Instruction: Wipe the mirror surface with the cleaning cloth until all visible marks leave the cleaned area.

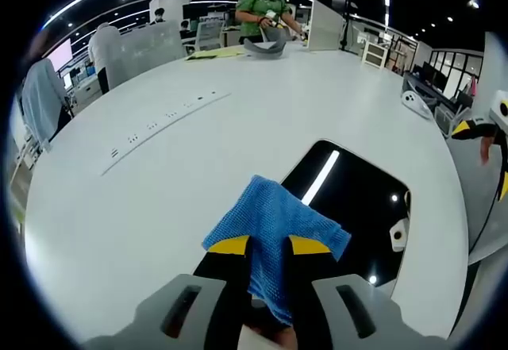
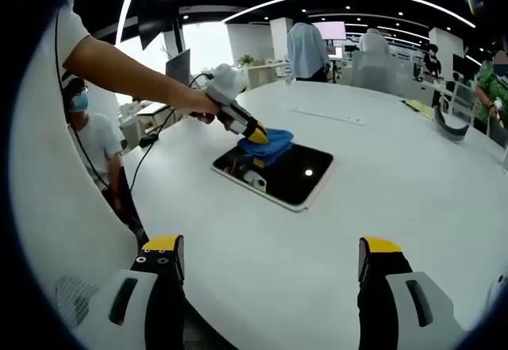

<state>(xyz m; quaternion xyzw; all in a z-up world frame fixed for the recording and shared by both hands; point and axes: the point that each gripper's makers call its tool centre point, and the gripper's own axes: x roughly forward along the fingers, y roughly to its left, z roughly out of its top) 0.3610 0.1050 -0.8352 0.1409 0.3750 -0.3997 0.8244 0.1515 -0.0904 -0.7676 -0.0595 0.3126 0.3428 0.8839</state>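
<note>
Pinching the blue cleaning cloth [image 1: 274,235], your left gripper [image 1: 268,247] holds it on the mirror [image 2: 279,175] at its far edge. Mirror lies flat on the white worktop [image 2: 397,175]. Right gripper [image 2: 272,256] hangs wide, nothing held, well short of the mirror.

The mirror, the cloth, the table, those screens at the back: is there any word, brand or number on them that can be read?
None can be read.
The mirror and blue cloth bear no print.
The markings along the strip in the white table: too small to read.
The pink screen at the back: blurred.
The left claw, shut on the cloth: plain yellow tips.
</note>
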